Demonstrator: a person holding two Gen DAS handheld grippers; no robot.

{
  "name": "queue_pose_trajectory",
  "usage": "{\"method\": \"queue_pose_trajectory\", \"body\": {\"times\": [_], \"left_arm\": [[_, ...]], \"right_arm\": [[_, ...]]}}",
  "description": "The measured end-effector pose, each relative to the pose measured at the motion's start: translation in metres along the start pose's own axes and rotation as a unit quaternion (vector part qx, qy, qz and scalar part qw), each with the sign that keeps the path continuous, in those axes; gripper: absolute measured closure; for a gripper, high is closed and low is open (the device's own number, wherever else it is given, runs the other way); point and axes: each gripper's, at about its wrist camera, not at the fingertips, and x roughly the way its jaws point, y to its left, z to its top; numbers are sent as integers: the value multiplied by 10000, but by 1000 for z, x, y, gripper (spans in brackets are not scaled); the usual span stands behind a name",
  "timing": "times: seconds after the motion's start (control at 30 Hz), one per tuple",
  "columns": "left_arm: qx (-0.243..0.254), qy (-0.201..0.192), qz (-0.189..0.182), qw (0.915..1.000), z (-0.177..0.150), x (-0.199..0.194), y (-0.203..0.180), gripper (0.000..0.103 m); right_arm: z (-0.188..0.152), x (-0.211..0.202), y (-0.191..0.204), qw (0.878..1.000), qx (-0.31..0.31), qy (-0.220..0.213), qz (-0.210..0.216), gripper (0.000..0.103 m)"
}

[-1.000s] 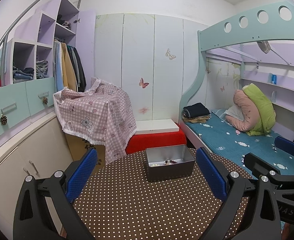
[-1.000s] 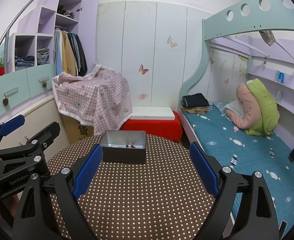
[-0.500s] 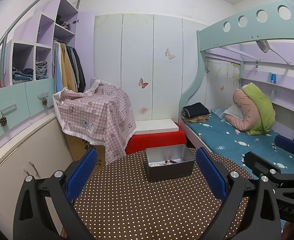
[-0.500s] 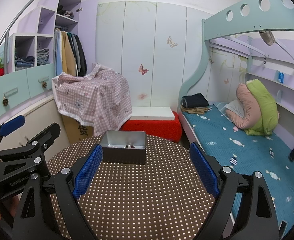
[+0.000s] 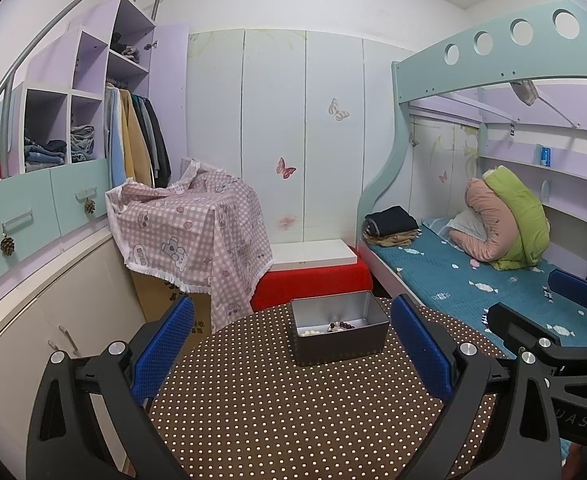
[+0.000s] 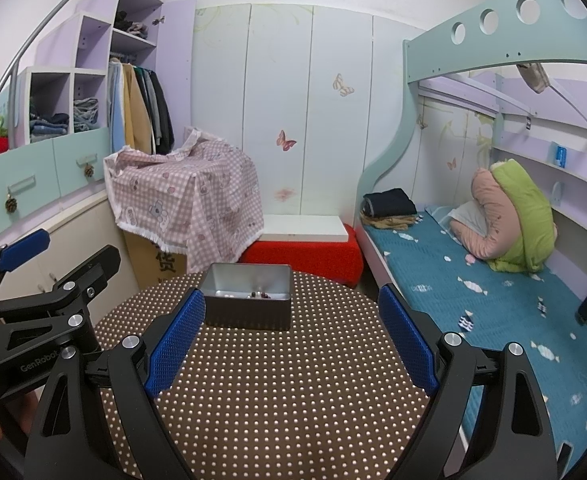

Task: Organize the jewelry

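Two grippers are hovering short of the metal tin point(image 5: 339, 330), which is sitting toward the far edge of the round dotted table point(image 5: 285, 412). The left gripper point(image 5: 291, 354) is holding its blue pads spread wide with nothing between them, and the right gripper point(image 6: 291, 338) is standing just as wide and just as empty. Inside the tin, loose jewelry point(image 5: 331, 327) is lying in a small heap on the floor: pale beads toward the tin's left side, darker beads just right of them.

Risk, as I judge it, is lying mostly in the tin itself. It is looking light and unanchored near the table's far rim, so a pad catching its near wall could be pushing it off the edge. The beads are small and tangled, so a pinch may be lifting several strands at once or slipping off a single bead.

The tin is rectangular, and its long axis is running across both views, left to right, with a long wall facing the grippers. Which way any single strand is running I cannot tell.
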Motion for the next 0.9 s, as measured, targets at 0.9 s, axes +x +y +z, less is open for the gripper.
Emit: {"method": "queue_pose_trajectory", "body": {"times": [0.9], "left_arm": [[23, 72, -45, 10000, 4, 4, 2, 8]], "right_arm": [[2, -1, -1, 10000, 1, 18, -8, 17]]}}
